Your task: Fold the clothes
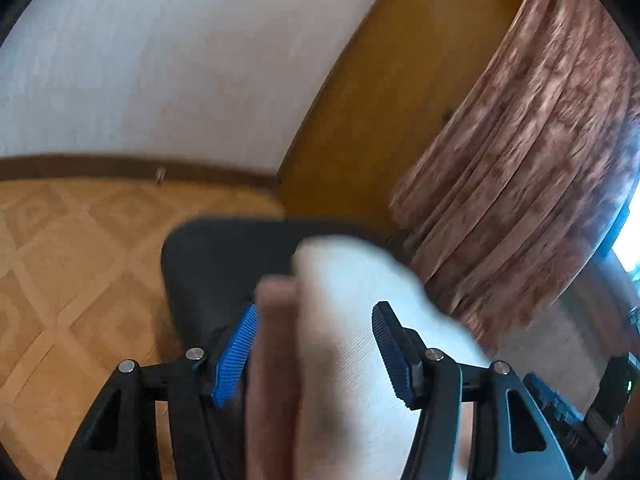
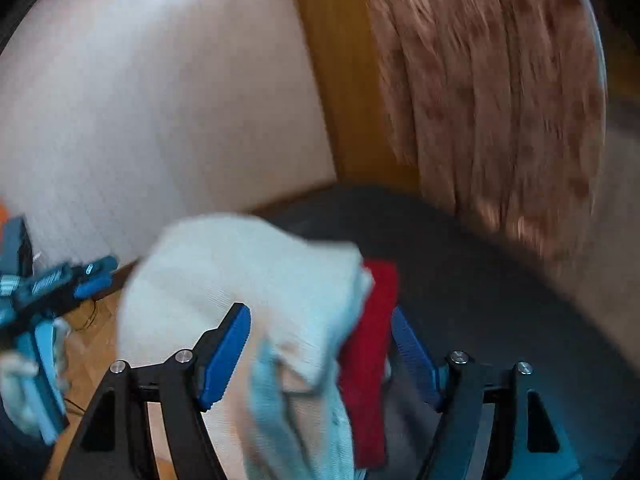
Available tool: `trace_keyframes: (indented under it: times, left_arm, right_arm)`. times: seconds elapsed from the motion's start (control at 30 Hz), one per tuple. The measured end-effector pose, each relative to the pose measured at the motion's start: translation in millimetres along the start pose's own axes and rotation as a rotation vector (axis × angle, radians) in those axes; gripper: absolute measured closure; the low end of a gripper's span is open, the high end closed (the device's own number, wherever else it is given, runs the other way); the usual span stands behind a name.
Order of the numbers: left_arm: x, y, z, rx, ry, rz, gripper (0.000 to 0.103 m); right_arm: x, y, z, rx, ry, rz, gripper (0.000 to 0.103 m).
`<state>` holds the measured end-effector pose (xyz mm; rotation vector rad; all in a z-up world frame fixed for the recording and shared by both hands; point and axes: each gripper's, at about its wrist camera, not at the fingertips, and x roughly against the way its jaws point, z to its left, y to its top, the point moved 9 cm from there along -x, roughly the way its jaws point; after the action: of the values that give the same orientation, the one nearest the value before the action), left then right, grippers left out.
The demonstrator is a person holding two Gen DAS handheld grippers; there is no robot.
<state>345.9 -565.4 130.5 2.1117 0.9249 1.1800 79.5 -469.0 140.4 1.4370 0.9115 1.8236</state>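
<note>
A white garment with a red band (image 2: 370,344) hangs in the air between both grippers. In the left wrist view the white cloth (image 1: 352,320) and a pinkish edge (image 1: 276,320) fill the gap between the blue pads of my left gripper (image 1: 316,340), whose jaws stand wide apart. In the right wrist view the white cloth (image 2: 248,280) drapes over the left pad of my right gripper (image 2: 320,340), jaws wide apart. The left gripper (image 2: 48,288) shows at the far left there. Both views are blurred.
A dark padded surface (image 1: 216,264) lies below the cloth, also in the right wrist view (image 2: 460,280). A brown patterned curtain (image 1: 520,160) hangs to the right. White wall (image 1: 160,60), orange door (image 1: 380,100) and parquet floor (image 1: 72,260) lie behind.
</note>
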Motion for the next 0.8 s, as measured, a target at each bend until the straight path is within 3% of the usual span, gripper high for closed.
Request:
trace_keyframes:
  times: [0.1, 0.23, 0.27, 0.37, 0.53, 0.73, 0.8]
  left_arm:
    - [-24.7, -10.7, -4.7, -0.051, 0.007, 0.034, 0.04]
    - [-57.4, -24.8, -10.8, -0.118, 0.016, 0.079, 0.04]
    - [-65.5, -28.3, -12.3, -0.135, 0.018, 0.09, 0.041]
    - [-89.9, -38.8, -16.6, -0.186, 0.025, 0.124, 0.035]
    - [-120.6, -50.8, -26.1, -0.255, 0.038, 0.158, 0.03]
    - [-95.4, -42.1, -38.5, -0.252, 0.03, 0.12, 0.029]
    - [-70.9, -32.6, -38.3, -0.251, 0.071, 0.091, 0.028]
  right_arm:
    - [-11.3, 11.4, 37.7, 0.132, 0.08, -0.007, 0.031]
    - [-65.5, -9.3, 61.9, 0.213, 0.121, 0.148, 0.032]
    - [-87.1, -22.0, 55.3, 0.193, 0.103, 0.207, 0.032]
    - [-131.5, -53.4, 34.2, 0.043, 0.123, 0.271, 0.029]
    - [-135.5, -51.5, 33.2, 0.011, 0.096, 0.205, 0.029]
    - [-119.2, -44.0, 30.0, 0.027, 0.051, 0.204, 0.029]
    - [-100.5, -33.3, 31.5, 0.047, 0.013, 0.18, 0.028]
